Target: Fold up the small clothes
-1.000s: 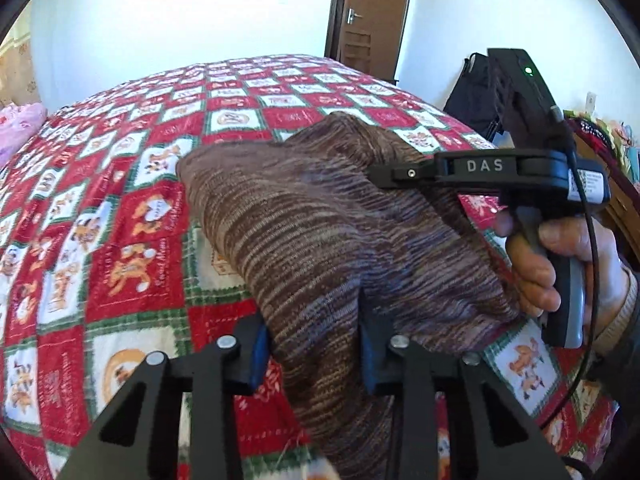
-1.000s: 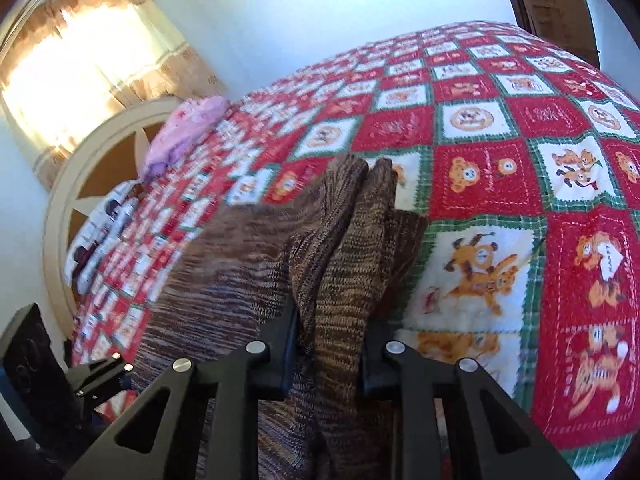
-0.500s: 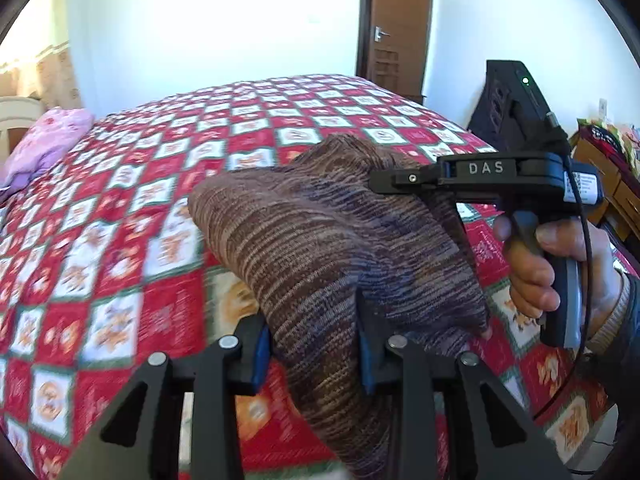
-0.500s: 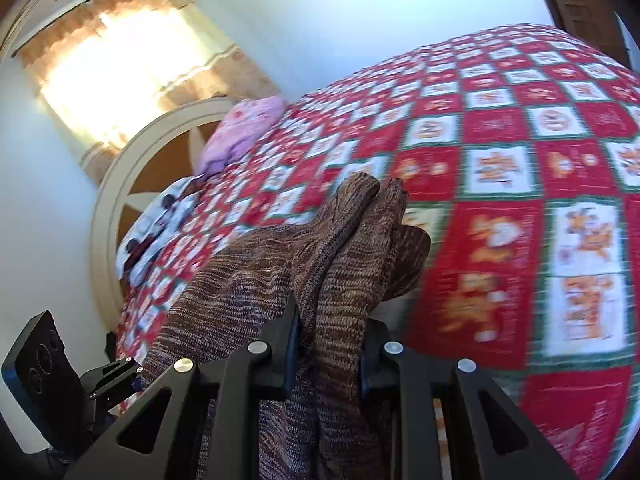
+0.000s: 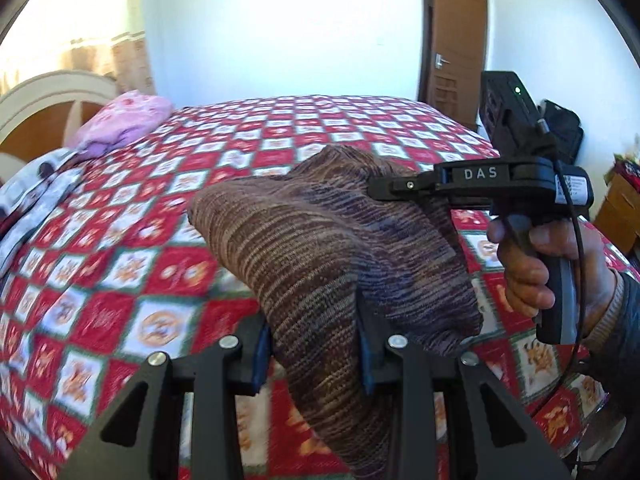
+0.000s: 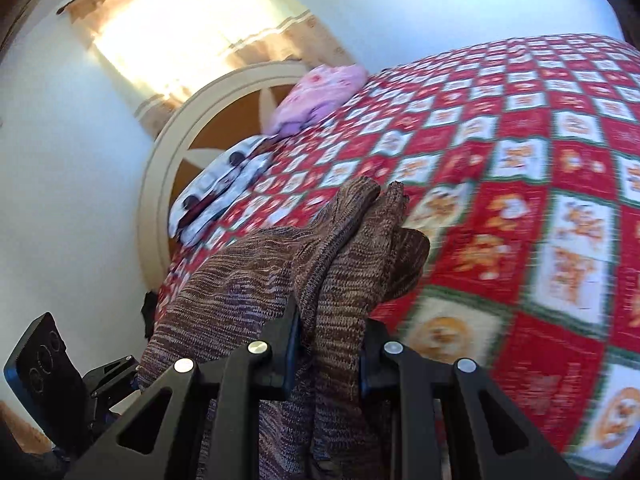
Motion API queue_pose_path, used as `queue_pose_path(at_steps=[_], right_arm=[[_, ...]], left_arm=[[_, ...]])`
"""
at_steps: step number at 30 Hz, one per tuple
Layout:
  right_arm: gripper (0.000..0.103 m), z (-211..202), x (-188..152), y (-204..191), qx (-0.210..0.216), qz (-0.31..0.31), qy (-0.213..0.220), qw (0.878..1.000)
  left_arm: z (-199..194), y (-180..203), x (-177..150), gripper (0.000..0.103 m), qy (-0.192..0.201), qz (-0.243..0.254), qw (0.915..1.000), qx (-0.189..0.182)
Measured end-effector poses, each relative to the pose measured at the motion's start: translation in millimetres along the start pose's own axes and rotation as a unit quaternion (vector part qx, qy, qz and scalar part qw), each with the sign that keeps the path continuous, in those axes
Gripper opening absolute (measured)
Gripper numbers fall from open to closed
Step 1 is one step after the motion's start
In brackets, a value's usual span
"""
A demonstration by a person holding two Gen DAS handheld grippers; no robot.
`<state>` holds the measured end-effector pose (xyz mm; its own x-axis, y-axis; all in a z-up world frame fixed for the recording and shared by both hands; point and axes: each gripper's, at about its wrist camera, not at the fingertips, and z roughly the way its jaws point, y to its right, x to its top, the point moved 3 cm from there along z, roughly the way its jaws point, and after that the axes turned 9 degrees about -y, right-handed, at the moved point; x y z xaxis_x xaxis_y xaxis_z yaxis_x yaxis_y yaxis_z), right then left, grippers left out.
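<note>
A brown striped knit garment (image 5: 320, 248) hangs folded in the air above the red patchwork bedspread (image 5: 132, 272). My left gripper (image 5: 314, 352) is shut on one end of it. My right gripper (image 6: 328, 344) is shut on the other end, where bunched layers (image 6: 360, 232) stick out past the fingers. The right gripper also shows in the left wrist view (image 5: 384, 190), held by a hand, clamped on the garment's far edge. The garment's lower part is hidden below both grippers.
A pink folded garment (image 5: 124, 124) and a white patterned one (image 6: 224, 176) lie near the headboard (image 6: 168, 184). A brown door (image 5: 456, 52) stands at the back right, with a dark bag (image 5: 560, 128) and wooden furniture (image 5: 620, 212) on the right.
Both grippers have lifted the garment higher and swung toward the headboard. The bedspread looks further below and the headboard and window have come into view. The grips are unchanged.
</note>
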<state>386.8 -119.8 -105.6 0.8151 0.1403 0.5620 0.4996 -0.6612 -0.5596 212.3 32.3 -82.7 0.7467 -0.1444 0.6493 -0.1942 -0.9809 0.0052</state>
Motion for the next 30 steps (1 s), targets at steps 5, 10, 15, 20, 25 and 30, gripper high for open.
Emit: queue_pose_path(at_steps=[5,10,15,20,25,30], right_arm=[[0.023,33,0,-35,0.015,-0.021,-0.022,0.999],[0.023,58,0,-58,0.026,-0.038,-0.040,0.998],[0.023,80,0,-72,0.027,-0.048,-0.059,0.997],[0.023,107,-4,-75,0.014,-0.047,-0.087,0.995],[0.023,127,-9,-70,0.000,-0.046,-0.110,0.993],[0.023,144,-13,-60,-0.009,-0.039,-0.125,0.991]], left_arm=[[-14,-30,-18,0.036,0.002,-0.026,0.9995,0.015],[-24,-52,-33,0.036,0.004,-0.048,0.9986,0.024],[-24,-73,-48,0.036,0.000,-0.066,0.9974,0.028],[-14,-87,-60,0.036,-0.012,-0.079,0.9964,0.030],[-4,-92,-72,0.036,-0.026,-0.089,0.9954,0.027],[10,-92,-86,0.036,-0.040,-0.083,0.9950,0.038]])
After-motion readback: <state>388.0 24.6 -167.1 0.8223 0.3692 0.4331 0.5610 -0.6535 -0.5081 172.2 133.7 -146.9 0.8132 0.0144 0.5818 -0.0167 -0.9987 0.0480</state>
